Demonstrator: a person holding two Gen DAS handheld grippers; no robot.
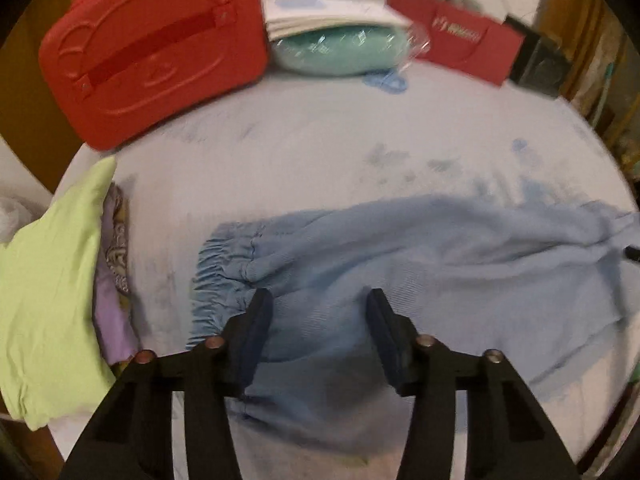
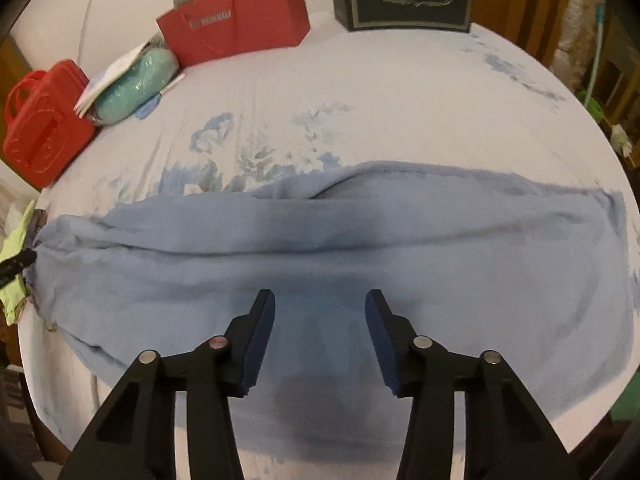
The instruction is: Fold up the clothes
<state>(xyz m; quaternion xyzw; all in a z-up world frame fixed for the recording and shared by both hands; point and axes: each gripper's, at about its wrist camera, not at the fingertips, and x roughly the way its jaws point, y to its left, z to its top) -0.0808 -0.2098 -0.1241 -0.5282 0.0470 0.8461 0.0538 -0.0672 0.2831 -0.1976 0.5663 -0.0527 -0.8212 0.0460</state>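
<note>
Right now we have the blue trousers (image 2: 320, 240) stretched out long across the near half of the bed (image 2: 360, 92), their gathered waistband (image 1: 220, 276) towards the left edge and the leg ends towards the right edge. Our left gripper (image 1: 318, 300) hangs over the cloth just beside the waistband, its jaws spread with nothing pinched between them. Our right gripper (image 2: 320, 300) hangs over the middle of the legs, likewise spread and gripping nothing. Whether either set of tips actually rests on the fabric we cannot tell, since both views are blurred there.

The main risk, as we judge it, is a poor pinch. The trousers seem to lie doubled, one leg over the other, with a raised ridge along the far side, so closing on the top layer alone would peel the legs apart instead of carrying both over. Closing too deep could catch the flowered bedsheet (image 2: 260, 152) as well and drag it up with the cloth.

The second risk is crowding at the left edge. The pile of green and lilac clothes (image 1: 52, 280) lies just beside the waistband, and a fold swung that way might land on it or push it off. The red case (image 1: 156, 48) and red paper bag (image 2: 236, 12) sit well apart at the far edge.
</note>
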